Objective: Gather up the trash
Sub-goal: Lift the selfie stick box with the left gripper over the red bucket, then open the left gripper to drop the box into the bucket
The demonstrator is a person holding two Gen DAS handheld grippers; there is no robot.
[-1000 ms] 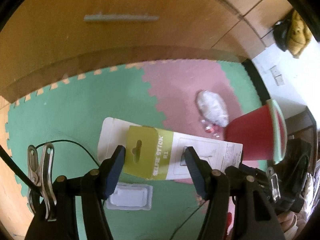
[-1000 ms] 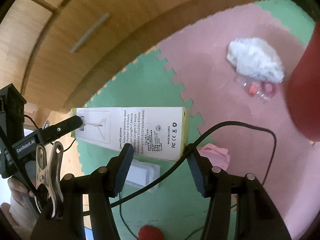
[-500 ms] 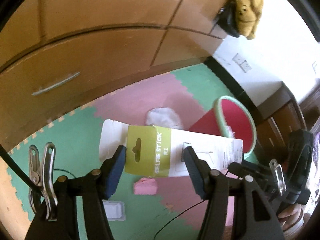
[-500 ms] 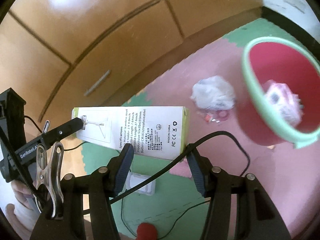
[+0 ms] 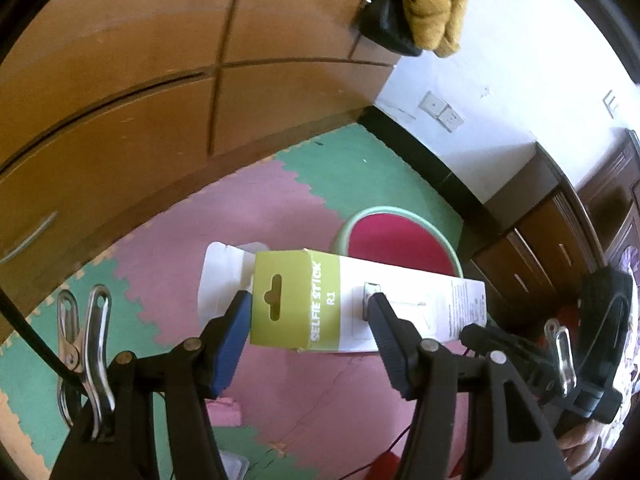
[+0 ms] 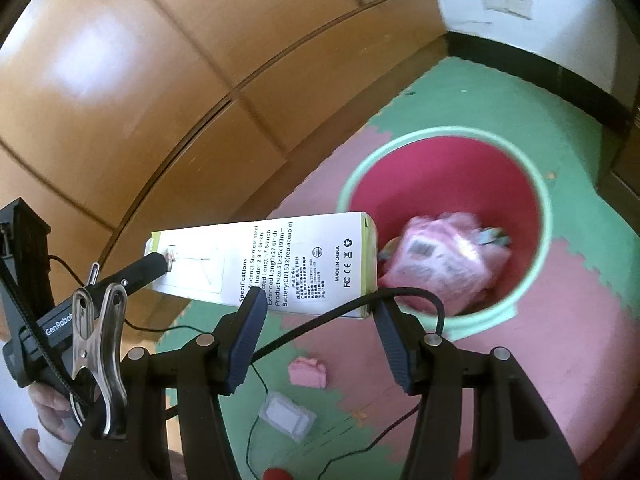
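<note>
Lifted since a second ago: both tongs and the box now hang above the bin.

Left tongs clamp the green end of the selfie-stick box; right tongs clamp its white end, both standing fairly wide on the carton. Inside the red bin lies a pink packet, blurred. A pink scrap and a clear plastic tray lie on the pink-and-green foam floor. Wooden cabinet doors rise behind it.
</note>
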